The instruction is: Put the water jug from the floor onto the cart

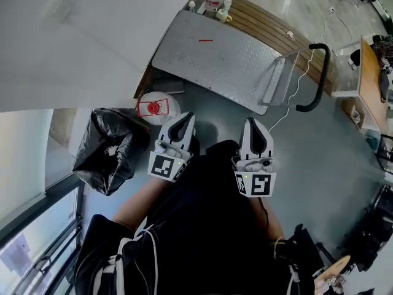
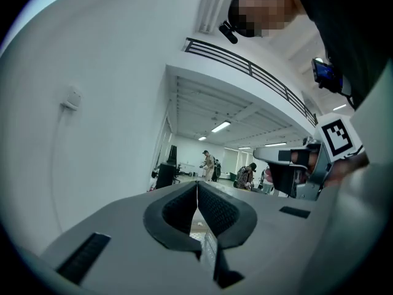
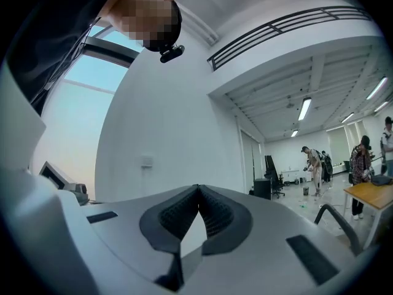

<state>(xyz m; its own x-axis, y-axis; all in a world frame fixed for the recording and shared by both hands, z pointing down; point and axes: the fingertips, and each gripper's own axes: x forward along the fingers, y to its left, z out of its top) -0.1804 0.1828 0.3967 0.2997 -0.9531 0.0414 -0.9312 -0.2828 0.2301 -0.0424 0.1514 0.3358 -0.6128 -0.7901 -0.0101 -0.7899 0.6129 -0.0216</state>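
Water jug (image 1: 158, 108) near cart (image 1: 215, 57), left tool (image 1: 184, 120), right tool (image 1: 252, 125) both closed

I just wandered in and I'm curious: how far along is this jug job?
Nothing looks done: the jug stands on the floor beside the bag, not on the cart. Nothing is in hand: the left tool and right tool are both shut and empty. Left to do: grip the jug, lift it and set it on the cart.
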